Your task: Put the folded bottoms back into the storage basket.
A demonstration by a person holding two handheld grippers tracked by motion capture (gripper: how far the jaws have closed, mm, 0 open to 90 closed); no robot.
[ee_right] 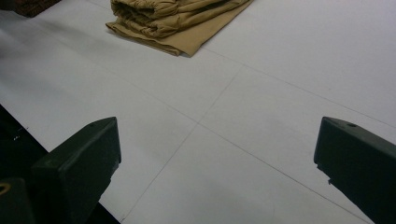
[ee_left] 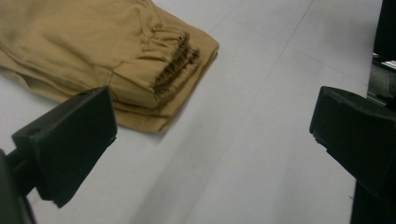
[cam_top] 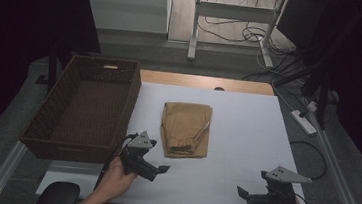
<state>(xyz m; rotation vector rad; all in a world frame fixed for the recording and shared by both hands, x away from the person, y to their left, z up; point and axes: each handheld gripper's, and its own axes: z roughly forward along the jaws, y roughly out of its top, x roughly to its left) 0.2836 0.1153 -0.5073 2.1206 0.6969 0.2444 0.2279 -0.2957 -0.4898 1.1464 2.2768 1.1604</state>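
Folded tan cotton trousers lie beside our dark woven wicker basket. Left gripper and right gripper stand spread, empty. Pinching only the top layer could unfold them.

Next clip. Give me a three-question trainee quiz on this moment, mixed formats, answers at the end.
1. True or false: the folded tan garment lies inside the wicker basket.
2. Multiple choice: the left gripper is A) shut on the garment, B) open beside the garment's near end, C) inside the basket.
3. Fill in: the right gripper is open above the bare white ____.

Key: 1 false, the garment lies on the table right of the basket. 2 B. 3 table.
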